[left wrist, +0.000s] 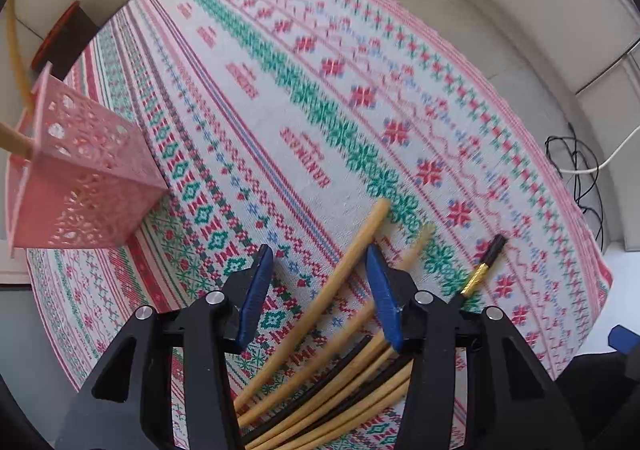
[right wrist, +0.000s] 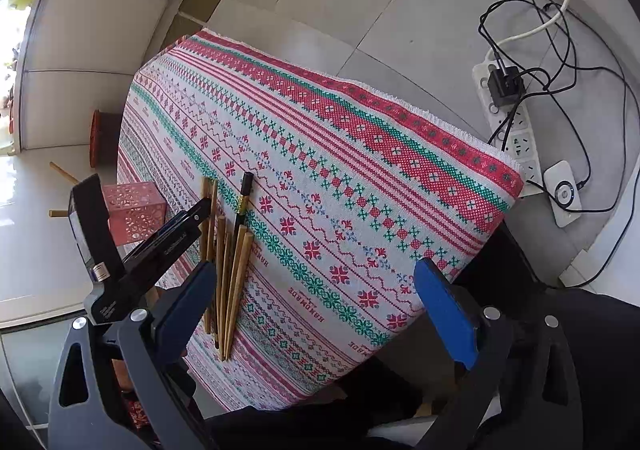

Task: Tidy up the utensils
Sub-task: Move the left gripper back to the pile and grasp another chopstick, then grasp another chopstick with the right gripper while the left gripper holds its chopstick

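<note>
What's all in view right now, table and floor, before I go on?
wooden chopsticks: several, tan, piled on the tablecloth's near-left part
black chopstick: at least one, gold band, beside the pile
holder: one, pink, perforated, at the tablecloth's left edge, wooden sticks poking out
tablecloth: one, white with red and green pattern, over the table
power strip: one, white, on the floor, black adapter plugged in
cables: several, black and white, on the floor
round container: one, dark with orange rim, floor beyond the table
left gripper: black, blue pads, open, over the pile
right gripper: black, blue pads, open, empty
</note>
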A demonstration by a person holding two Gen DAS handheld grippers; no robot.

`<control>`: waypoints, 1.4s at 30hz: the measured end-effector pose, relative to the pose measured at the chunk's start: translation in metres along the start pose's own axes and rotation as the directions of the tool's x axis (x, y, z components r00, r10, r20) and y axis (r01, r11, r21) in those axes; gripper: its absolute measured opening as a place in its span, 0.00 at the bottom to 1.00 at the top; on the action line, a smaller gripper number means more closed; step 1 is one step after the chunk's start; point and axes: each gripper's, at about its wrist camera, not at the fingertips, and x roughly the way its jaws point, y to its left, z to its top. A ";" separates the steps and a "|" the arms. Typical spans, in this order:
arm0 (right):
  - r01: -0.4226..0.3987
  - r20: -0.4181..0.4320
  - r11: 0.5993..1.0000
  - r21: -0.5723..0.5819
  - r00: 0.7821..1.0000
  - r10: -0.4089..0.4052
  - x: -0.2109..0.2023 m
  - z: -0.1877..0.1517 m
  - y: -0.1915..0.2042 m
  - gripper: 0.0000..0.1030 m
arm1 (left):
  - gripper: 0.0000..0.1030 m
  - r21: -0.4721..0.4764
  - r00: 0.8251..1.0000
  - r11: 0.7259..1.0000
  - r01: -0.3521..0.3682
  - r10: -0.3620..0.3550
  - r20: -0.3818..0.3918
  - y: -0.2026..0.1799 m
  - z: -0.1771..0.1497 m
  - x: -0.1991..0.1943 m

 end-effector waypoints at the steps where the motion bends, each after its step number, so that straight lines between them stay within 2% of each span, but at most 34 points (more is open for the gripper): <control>1: 0.003 0.002 1.000 -0.002 1.000 -0.003 0.000 0.000 0.000 0.93 | 0.42 -0.004 1.000 1.000 0.019 -0.019 -0.005 0.003 0.001 0.000; 5: 0.020 -0.005 1.000 0.006 1.000 -0.020 0.005 -0.001 0.001 0.93 | 0.30 0.018 0.997 0.997 0.072 -0.073 0.021 0.009 0.000 -0.003; 7: 0.023 -0.020 1.000 0.011 1.000 -0.023 0.010 -0.003 0.005 0.93 | 0.18 0.012 0.996 0.997 0.077 -0.078 0.044 0.013 -0.004 -0.006; 9: 0.029 -0.031 1.000 0.001 0.999 -0.029 0.018 -0.007 0.013 0.93 | 0.14 0.002 0.993 0.996 0.089 -0.089 0.080 0.020 -0.018 -0.008; 11: 0.036 -0.026 0.999 -0.011 0.999 -0.036 0.025 -0.013 0.025 0.93 | 0.12 0.039 0.987 0.998 0.046 -0.051 0.153 0.021 -0.032 -0.015; 15: 0.047 -0.024 0.999 -0.022 0.999 -0.047 0.042 -0.023 0.048 0.93 | 0.09 0.066 0.964 0.998 -0.018 0.000 0.265 0.031 -0.065 -0.049; 18: 0.075 -0.013 0.997 -0.025 0.997 -0.076 0.054 -0.029 0.060 0.91 | 0.08 0.032 0.934 0.999 -0.030 0.017 0.358 0.050 -0.100 -0.094; 19: 0.095 -0.004 0.995 -0.026 0.995 -0.095 0.060 -0.031 0.065 0.85 | 0.08 0.015 0.923 0.999 -0.029 0.021 0.383 0.059 -0.108 -0.108; 20: 0.119 0.002 0.992 -0.034 0.993 -0.119 0.064 -0.032 0.069 0.71 | 0.08 -0.006 0.909 1.000 -0.018 0.019 0.416 0.068 -0.119 -0.122; 23: 0.194 0.018 0.980 -0.037 0.981 -0.193 0.080 -0.032 0.077 0.51 | 0.08 -0.060 0.875 0.998 0.013 0.017 0.483 0.076 -0.143 -0.148; 27: 0.236 0.065 0.972 -0.004 0.970 -0.236 0.088 -0.029 0.079 0.49 | 0.08 -0.072 0.861 0.996 0.047 -0.003 0.508 0.082 -0.154 -0.159; 31: 0.253 0.074 0.967 0.027 0.964 -0.254 0.092 -0.025 0.081 0.49 | 0.08 -0.078 0.852 0.993 0.086 -0.033 0.523 0.090 -0.155 -0.161; 34: 0.302 0.099 0.953 0.015 0.948 -0.302 0.097 -0.028 0.089 0.49 | 0.08 -0.091 0.843 0.988 0.124 -0.057 0.535 0.099 -0.156 -0.164; 39: 0.396 0.133 0.918 -0.026 0.911 -0.390 0.104 -0.034 0.101 0.48 | 0.08 -0.129 0.848 0.981 0.145 -0.056 0.527 0.112 -0.158 -0.160; 40: 0.407 0.141 0.913 -0.029 0.906 -0.399 0.105 -0.037 0.102 0.46 | 0.08 -0.135 0.848 0.980 0.147 -0.054 0.527 0.115 -0.159 -0.160; 41: 0.425 0.137 0.905 -0.029 0.898 -0.418 0.105 -0.038 0.101 0.38 | 0.08 -0.142 0.848 0.979 0.148 -0.051 0.528 0.117 -0.160 -0.161; 42: 0.443 0.143 0.896 -0.037 0.889 -0.434 0.105 -0.040 0.102 0.34 | 0.08 -0.146 0.847 0.978 0.149 -0.051 0.529 0.119 -0.161 -0.161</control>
